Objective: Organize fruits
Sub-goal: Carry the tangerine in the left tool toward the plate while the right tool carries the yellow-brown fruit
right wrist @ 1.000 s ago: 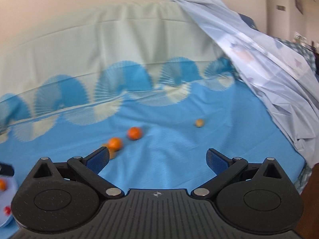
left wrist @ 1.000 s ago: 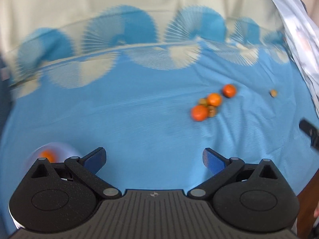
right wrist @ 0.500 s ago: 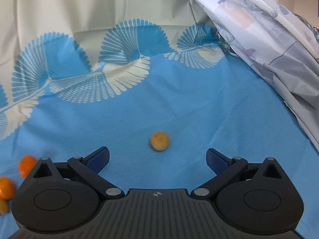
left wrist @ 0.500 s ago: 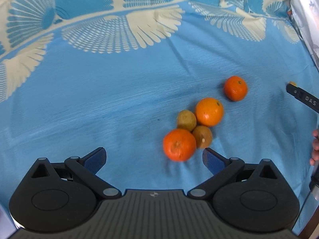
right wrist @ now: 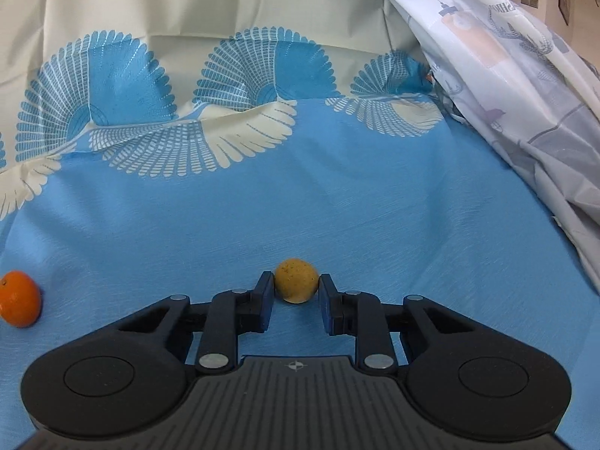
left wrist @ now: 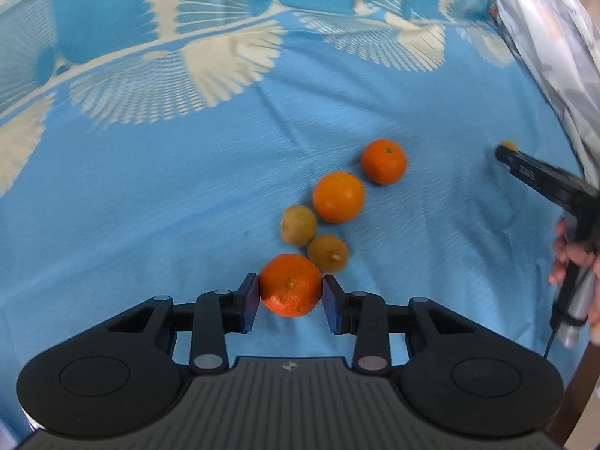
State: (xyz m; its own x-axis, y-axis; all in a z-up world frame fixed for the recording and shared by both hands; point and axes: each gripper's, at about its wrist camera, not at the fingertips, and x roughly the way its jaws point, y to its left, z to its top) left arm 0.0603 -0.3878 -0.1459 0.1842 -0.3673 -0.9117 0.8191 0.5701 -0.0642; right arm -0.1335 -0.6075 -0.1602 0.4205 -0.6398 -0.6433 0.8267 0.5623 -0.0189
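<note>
Both tongs have just closed: left tongs [left wrist: 290,298] onto the near orange [left wrist: 290,285], right tongs [right wrist: 296,292] onto the yellow fruit [right wrist: 296,280].

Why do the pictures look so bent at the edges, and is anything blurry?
Both wrist views are fisheye, so the blue patterned bedsheet bows and corners darken. Left wrist view: slightly smeared, softest on the fan pattern and grey curtain. Right wrist view: sharp; the small yellow-brown fruit shows its speckles. Lighting is soft, with faint shadows and no glare.
</note>
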